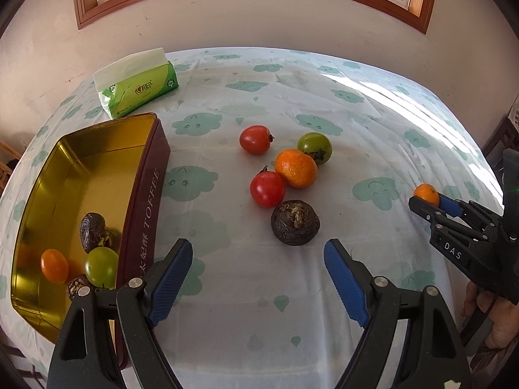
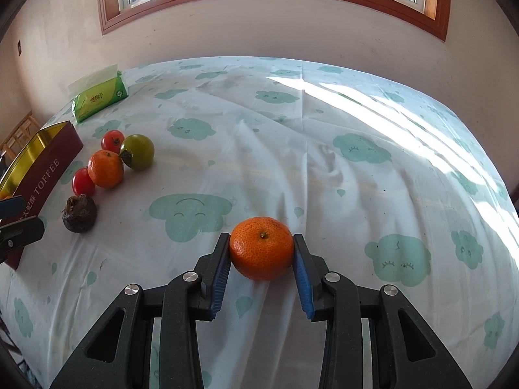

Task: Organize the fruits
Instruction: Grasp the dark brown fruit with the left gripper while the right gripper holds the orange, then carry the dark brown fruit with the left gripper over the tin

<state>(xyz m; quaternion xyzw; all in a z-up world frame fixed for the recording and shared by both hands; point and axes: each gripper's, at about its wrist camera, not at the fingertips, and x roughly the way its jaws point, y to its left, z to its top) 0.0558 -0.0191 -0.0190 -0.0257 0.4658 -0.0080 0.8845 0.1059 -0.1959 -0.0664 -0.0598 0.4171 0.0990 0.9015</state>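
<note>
Your left claw [image 1: 258, 261] and right claw [image 2: 261, 253]: black plastic linkage arms, silver screws, ribbed blue pads [image 2: 304, 287]; "DAS" lettering on the right one; bare skin on your hand [image 1: 489, 314].

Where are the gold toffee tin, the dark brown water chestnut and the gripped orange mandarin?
gold toffee tin [image 1: 147, 191], left wrist view, maroon side wall.
dark brown water chestnut [image 1: 295, 223], left wrist view, top.
gripped orange mandarin [image 2: 261, 248], right wrist view, centre.

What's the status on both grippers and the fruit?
Right gripper shut on a mandarin. Left gripper open, empty, by the toffee tin. Five pieces loose on the cloth. Nothing in the way.
</note>
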